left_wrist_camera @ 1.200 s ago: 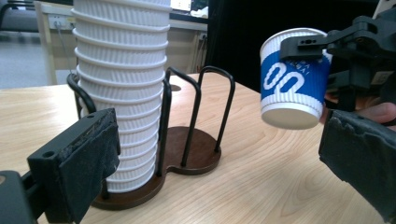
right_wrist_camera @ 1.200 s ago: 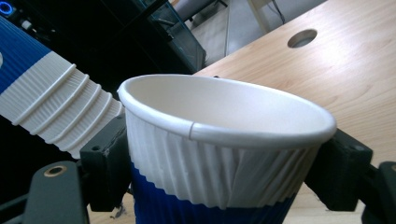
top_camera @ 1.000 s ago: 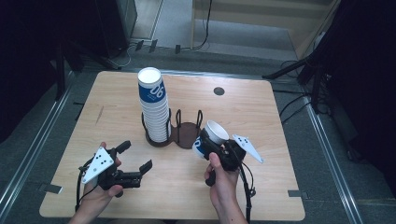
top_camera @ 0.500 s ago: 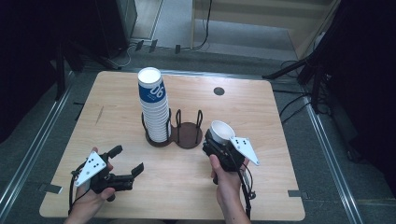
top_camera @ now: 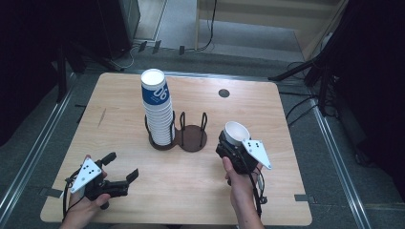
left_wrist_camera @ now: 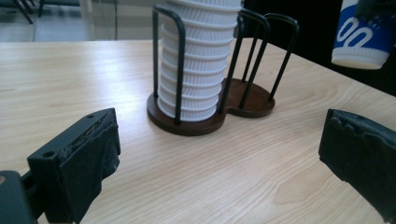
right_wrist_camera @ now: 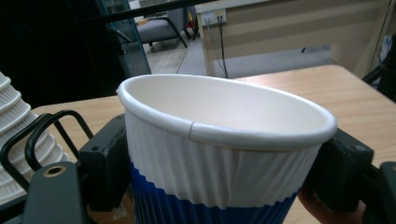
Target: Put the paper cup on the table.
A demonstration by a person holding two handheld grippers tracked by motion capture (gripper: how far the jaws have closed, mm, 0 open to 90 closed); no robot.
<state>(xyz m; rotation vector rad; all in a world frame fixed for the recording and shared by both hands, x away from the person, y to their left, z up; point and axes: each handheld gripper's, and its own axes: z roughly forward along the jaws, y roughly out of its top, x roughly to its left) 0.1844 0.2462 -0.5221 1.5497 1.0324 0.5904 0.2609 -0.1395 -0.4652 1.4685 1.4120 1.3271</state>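
The right gripper, clenched on the paper cup, is drawing it back from the cup holder toward the worktop's near edge, while the left gripper, jaws spread and empty, is retreating too; the cup seems headed elsewhere.

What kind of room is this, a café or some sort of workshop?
Probably a lab or test room, not a café: a bare wooden table fenced by metal rails, cables trailing over the floor, and a person working a paper cup with the hand-held right gripper.
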